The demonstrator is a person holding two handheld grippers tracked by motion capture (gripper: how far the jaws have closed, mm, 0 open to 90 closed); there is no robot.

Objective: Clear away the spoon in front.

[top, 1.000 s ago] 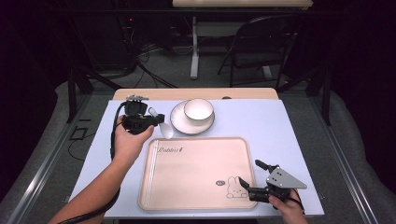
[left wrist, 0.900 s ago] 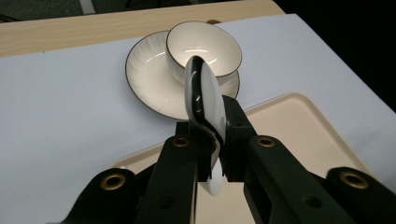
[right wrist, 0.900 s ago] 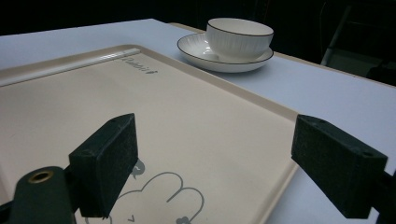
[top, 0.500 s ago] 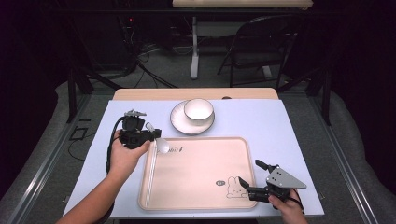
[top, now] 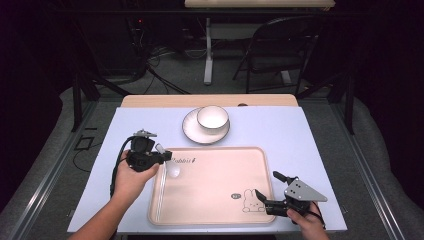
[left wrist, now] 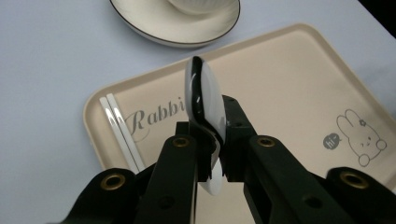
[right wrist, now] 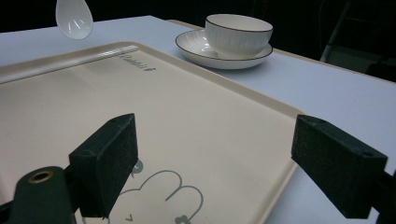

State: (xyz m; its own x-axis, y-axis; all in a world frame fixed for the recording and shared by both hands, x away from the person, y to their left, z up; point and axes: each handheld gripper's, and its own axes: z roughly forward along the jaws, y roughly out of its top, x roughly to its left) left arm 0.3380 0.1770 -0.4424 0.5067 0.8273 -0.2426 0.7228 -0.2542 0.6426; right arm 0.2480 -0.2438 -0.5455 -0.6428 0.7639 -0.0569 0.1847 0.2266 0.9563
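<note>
Carrying step, by the look of it: left gripper (top: pixel 159 154) clenched on a white spoon (left wrist: pixel 204 100), held above the beige tray (top: pixel 260 165) at its left end, beside 2 white chopsticks (left wrist: pixel 119 130); next, probably lowering and releasing gently; right gripper (top: pixel 272 195) spread wide, empty, over the tray's near right corner; pale blue table (top: pixel 310 135), bowl (top: pixel 212 118) on saucer (top: pixel 192 131) behind; dark room, folding chair (top: pixel 272 55) beyond.

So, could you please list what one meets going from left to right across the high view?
Left gripper holding a spoon → bowl on its saucer → right gripper at the tray's corner.
</note>
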